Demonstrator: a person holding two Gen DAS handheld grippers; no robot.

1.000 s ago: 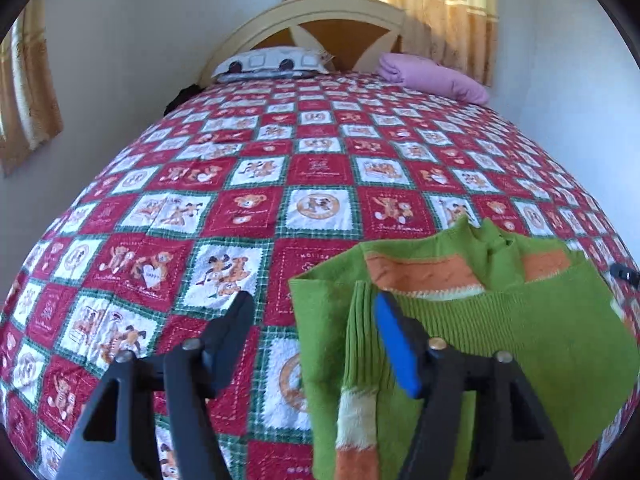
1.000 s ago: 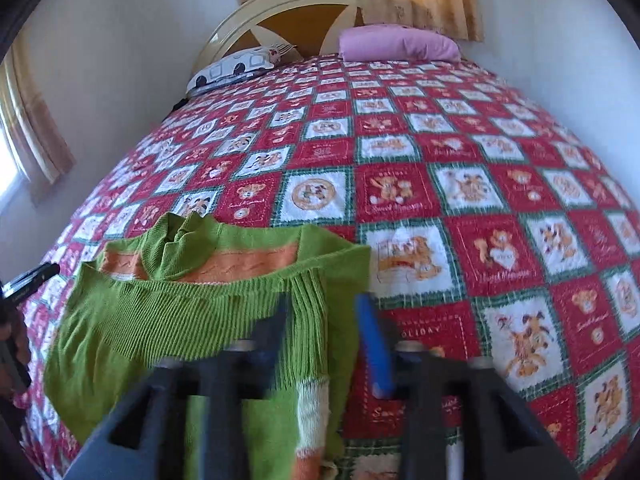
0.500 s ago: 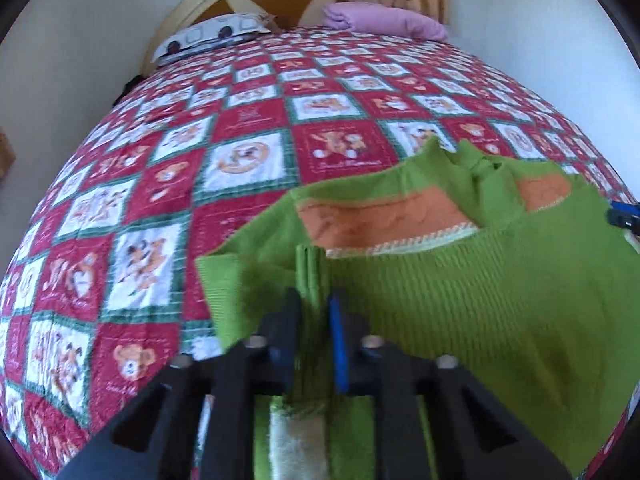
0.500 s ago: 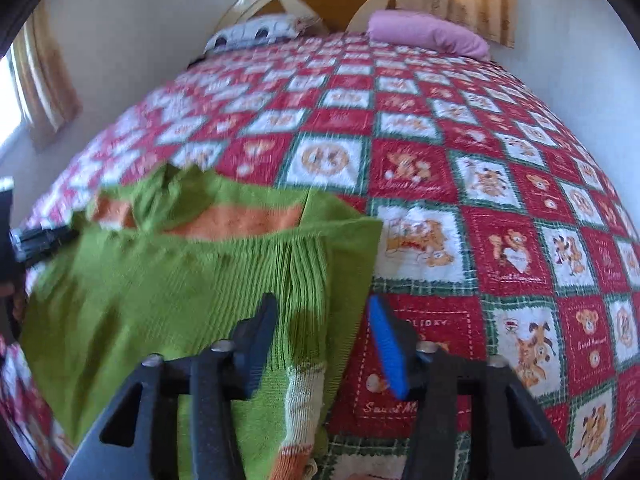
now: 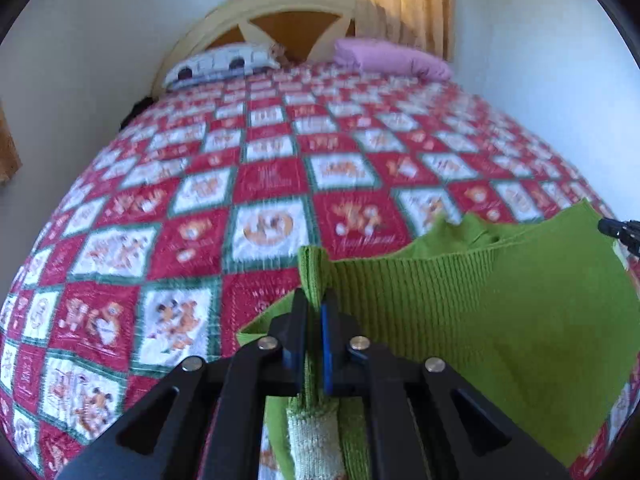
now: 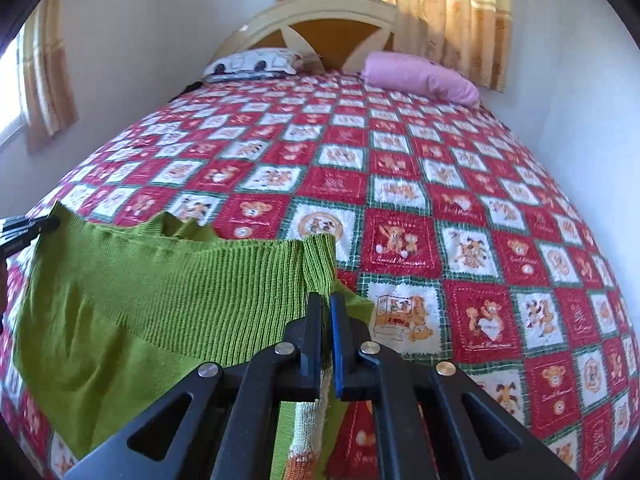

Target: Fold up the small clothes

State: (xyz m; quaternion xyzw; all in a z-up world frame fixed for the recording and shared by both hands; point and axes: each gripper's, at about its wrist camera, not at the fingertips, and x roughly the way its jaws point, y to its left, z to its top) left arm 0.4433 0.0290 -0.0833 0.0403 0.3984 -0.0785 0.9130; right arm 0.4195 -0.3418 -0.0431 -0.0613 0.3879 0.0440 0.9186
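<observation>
The green sweater point(image 5: 500, 320) lies near the foot of the bed, on the red and white patchwork quilt point(image 5: 260, 184). Its lower ribbed part is lifted off the quilt and stretched between the 2 tools, while the collar end lies flat beyond it. The left gripper point(image 5: 315, 314) is pressed together on 1 corner of the ribbed hem, with a bunch of fabric poking up past its tips. The right gripper point(image 6: 326, 312) is clamped the same way on the opposite corner of the sweater point(image 6: 160, 304). A sleeve with a cream cuff point(image 5: 314, 444) hangs down under the left tool, and a cream and orange cuff point(image 6: 306, 440) dangles below the right one.

The risk I see is in those dangling sleeves. If the hem is carried over toward the collar, the sleeves may drag behind and end up sticking out of the fold or bunched inside it. Both grips also look to be on thick gathers of knit rather than a flat edge, so a layer could slip free on 1 side and leave the fold crooked. The knit is stretchy; pulling the hands apart too hard would distort the edge, and too little tension would let the middle sag and crease. The 2 pillows point(image 6: 420, 76) at the headboard are well apart from all this.
</observation>
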